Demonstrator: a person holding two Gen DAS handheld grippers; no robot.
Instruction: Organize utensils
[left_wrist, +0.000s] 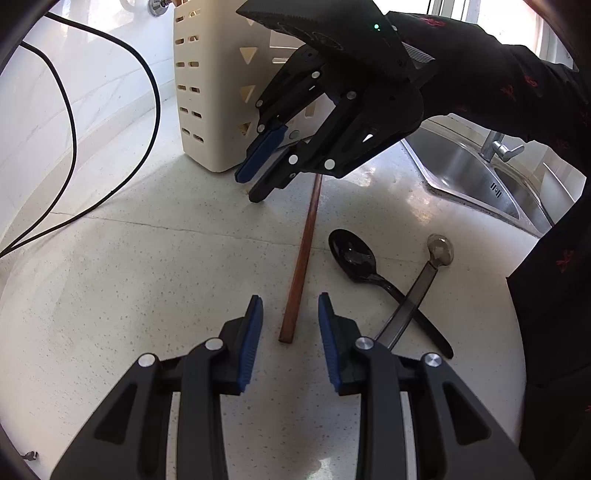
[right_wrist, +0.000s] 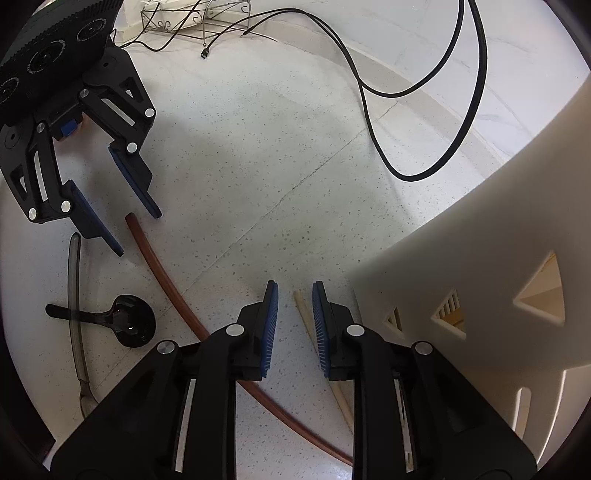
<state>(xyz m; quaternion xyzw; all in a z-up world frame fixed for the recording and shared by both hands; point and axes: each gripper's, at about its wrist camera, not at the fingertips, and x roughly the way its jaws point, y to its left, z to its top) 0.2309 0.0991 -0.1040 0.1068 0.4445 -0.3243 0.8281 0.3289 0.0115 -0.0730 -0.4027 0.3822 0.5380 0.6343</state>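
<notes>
My left gripper (left_wrist: 290, 299) is open, and the near end of a brown chopstick (left_wrist: 301, 258) lies on the counter in line with its gap. From the right wrist view, the left gripper (right_wrist: 138, 232) straddles that end of the brown chopstick (right_wrist: 162, 269) without pinching it. My right gripper (right_wrist: 294, 286) stands slightly open just above the counter. A pale chopstick (right_wrist: 304, 314) lies under its gap, close to the right pad. The right gripper (left_wrist: 248, 189) hovers beside the cream utensil holder (left_wrist: 207, 92). A black spoon (left_wrist: 354, 254) and a metal spoon (left_wrist: 439, 251) lie crossed.
The cream holder (right_wrist: 480, 295) stands right of my right gripper. A steel sink (left_wrist: 472, 177) with a tap is set into the counter at the far right. Black cables (left_wrist: 74, 129) loop along the white wall. A wire rack (right_wrist: 192, 18) sits far off. A dark sleeve (left_wrist: 517, 81) crosses above.
</notes>
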